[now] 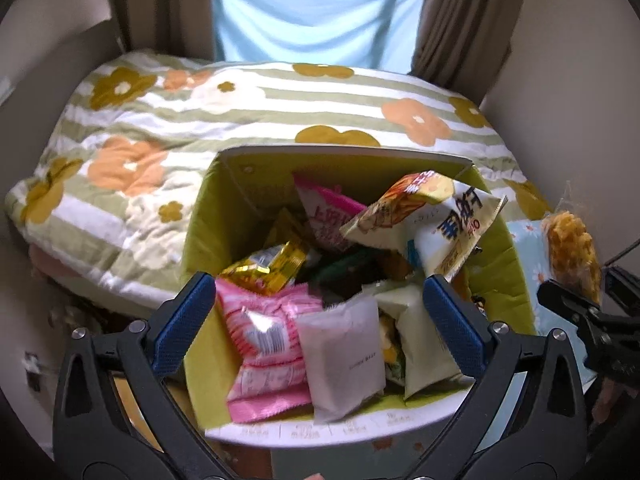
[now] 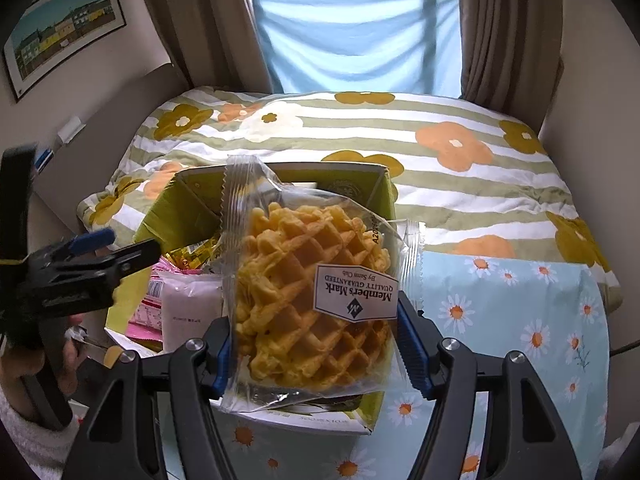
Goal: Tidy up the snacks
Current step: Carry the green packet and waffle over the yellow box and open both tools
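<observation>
Snacks fill an open cardboard box (image 1: 208, 216) with green inner walls, and that box serves as the landmark for everything else.

Nearest, in the left wrist view, the left gripper (image 1: 320, 320) hangs over the box's near rim with its jaws spread wide and nothing pinched between the blue pads. Directly below them, at the near end of the box, lie a pink packet (image 1: 264, 344), a pale grey sachet (image 1: 344, 356) leaning against the near wall, and a cream pouch (image 1: 420, 340) beside it. Deeper in the box sits a gold foil packet (image 1: 272, 264), and at the far end a pink-and-white bag (image 1: 324, 216) and a yellow-and-white bag (image 1: 432, 216) stand tilted against the far wall.

In the right wrist view the right gripper (image 2: 316, 344) is over the box's near right corner, its jaws pinching a clear wrapped waffle (image 2: 308, 304) by the sides of the wrapper. The waffle hangs upright above the box and its white label reads upside down. In this view the left gripper shows to the left of the box, with a hand (image 2: 48, 364) in a pale sleeve beneath it.

The box stands on a light blue daisy-print cloth (image 2: 512, 320) that spreads out to its right. Beyond the box lies a bed (image 2: 460, 184) under a green-striped flowered quilt. Past the bed, brown curtains (image 2: 504, 28) frame a window half covered by a blue sheet (image 2: 360, 36). A framed picture (image 2: 64, 28) hangs on the wall far left of the box.
</observation>
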### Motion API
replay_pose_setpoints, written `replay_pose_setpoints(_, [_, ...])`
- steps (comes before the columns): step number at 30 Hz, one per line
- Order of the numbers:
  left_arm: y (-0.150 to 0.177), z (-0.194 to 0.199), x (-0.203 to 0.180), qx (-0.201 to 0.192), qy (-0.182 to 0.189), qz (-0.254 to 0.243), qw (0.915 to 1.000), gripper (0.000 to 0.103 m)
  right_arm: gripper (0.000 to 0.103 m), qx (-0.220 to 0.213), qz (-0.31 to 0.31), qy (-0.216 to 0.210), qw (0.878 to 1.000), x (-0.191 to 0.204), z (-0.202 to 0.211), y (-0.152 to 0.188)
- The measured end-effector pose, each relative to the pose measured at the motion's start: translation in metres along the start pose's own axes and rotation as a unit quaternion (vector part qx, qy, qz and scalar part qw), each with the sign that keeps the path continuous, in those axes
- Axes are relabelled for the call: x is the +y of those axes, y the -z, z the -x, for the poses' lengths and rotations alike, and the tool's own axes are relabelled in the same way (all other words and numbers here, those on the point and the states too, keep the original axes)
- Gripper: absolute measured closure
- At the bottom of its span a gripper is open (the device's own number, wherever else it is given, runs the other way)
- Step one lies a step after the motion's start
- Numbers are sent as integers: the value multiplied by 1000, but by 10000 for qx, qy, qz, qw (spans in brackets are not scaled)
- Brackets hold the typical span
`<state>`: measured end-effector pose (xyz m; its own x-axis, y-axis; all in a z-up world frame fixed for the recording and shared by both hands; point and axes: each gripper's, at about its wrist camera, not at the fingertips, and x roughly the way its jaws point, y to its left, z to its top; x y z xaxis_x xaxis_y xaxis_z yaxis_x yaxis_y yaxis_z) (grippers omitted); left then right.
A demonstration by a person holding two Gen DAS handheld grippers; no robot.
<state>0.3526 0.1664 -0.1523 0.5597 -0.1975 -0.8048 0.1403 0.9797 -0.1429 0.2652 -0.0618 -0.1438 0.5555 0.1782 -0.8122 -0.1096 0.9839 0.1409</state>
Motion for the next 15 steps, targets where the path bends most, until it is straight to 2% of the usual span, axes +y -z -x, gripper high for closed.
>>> replay_pose_setpoints(3, [9,5,7,45,37,144,9999,0,38,37,-104,-39,9999,-1,-4,-2])
replay_pose_setpoints(4, [10,5,8,75,26,175,9998,0,35,53,-158,-62,9998,-2,-6,-3])
replay_pose_setpoints(6, [13,6,10,96,27,226,9997,0,17,82,-247,-220,9994,-4,-9,-4])
replay_pose_setpoints(8, [15,6,11,136,61,288,9995,0,8,-50,-286,-334,9990,-4,-6,-3])
replay_pose_setpoints(11, [20,9,13,149,88,358,9992,0,3,-257,-264,-297,9989,-3,2,-1])
replay_pose_setpoints(15, [26,11,12,165,75,393,9991,0,3,-199,-333,-113,9992,-5,1,4])
